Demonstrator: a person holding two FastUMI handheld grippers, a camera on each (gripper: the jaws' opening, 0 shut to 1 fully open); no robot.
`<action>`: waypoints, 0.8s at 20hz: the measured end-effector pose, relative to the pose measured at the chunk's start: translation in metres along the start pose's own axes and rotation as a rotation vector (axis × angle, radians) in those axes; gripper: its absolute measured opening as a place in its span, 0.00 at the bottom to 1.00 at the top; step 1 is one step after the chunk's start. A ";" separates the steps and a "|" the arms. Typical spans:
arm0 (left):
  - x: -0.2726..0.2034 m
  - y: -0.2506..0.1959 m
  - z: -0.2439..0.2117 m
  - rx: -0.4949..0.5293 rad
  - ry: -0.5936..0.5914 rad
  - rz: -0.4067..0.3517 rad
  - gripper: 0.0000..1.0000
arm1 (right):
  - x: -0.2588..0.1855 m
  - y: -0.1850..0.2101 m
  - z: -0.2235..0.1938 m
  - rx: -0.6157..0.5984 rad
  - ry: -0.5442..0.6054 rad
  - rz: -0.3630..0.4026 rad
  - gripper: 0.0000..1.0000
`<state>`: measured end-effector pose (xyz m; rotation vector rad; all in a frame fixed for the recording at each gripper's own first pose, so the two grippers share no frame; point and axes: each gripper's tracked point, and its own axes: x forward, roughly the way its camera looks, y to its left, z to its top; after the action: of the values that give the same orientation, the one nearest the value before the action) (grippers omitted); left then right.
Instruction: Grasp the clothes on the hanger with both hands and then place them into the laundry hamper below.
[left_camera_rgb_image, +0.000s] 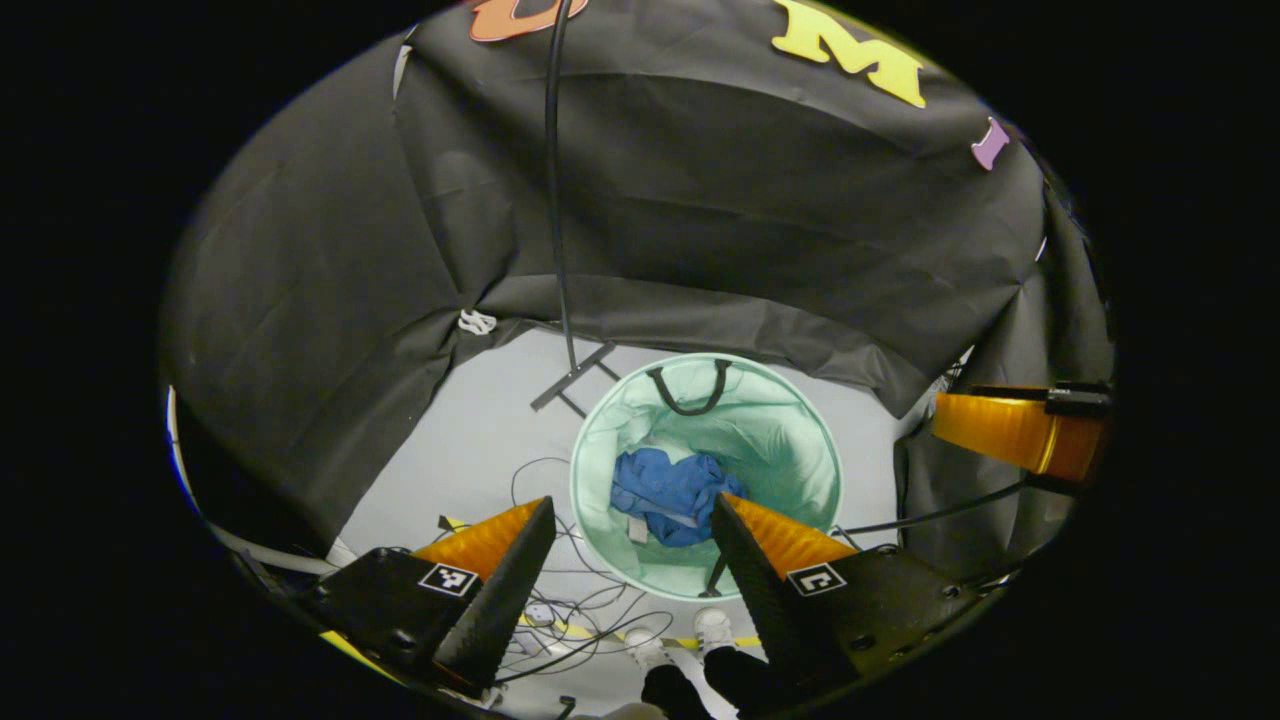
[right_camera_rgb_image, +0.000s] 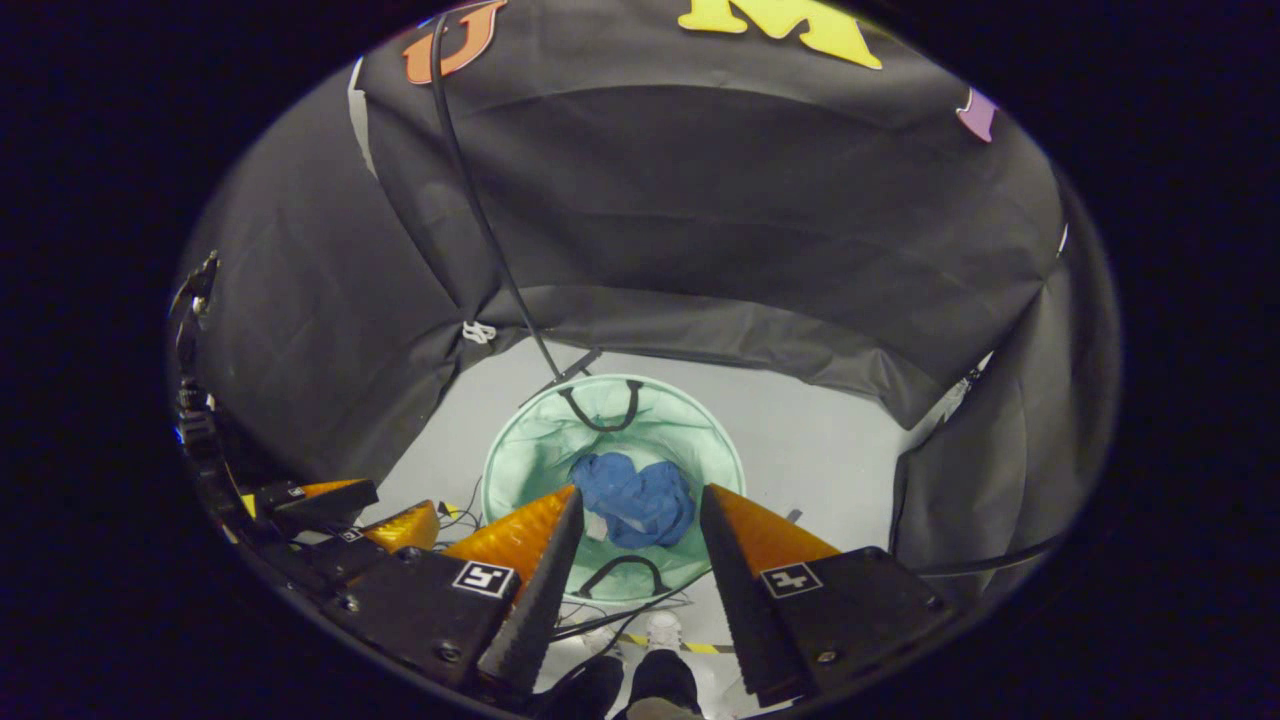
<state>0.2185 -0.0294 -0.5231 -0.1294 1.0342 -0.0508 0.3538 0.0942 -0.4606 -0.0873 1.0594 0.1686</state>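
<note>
Blue clothes (left_camera_rgb_image: 668, 492) in hamper (left_camera_rgb_image: 800, 440) — both grippers' fingers (left_camera_rgb_image: 512, 575) spread, empty, above.

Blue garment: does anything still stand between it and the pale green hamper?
No. The crumpled blue cloth garment already lies inside the round pale green mesh hamper, on the floor. Both grippers, left and right, hang open above it, holding nothing.
</note>
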 end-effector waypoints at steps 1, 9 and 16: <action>-0.009 -0.002 0.004 0.003 -0.019 -0.002 1.00 | -0.011 -0.002 0.002 0.004 -0.022 0.000 0.76; -0.144 -0.023 0.085 0.117 -0.363 -0.014 0.96 | -0.180 -0.022 0.053 -0.041 -0.414 -0.033 0.76; -0.315 -0.047 0.129 0.109 -0.673 0.015 1.00 | -0.360 -0.058 0.076 -0.039 -0.768 -0.030 1.00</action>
<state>0.1697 -0.0331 -0.1832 -0.0330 0.3594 -0.0455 0.2575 0.0139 -0.1095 -0.0652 0.2889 0.1747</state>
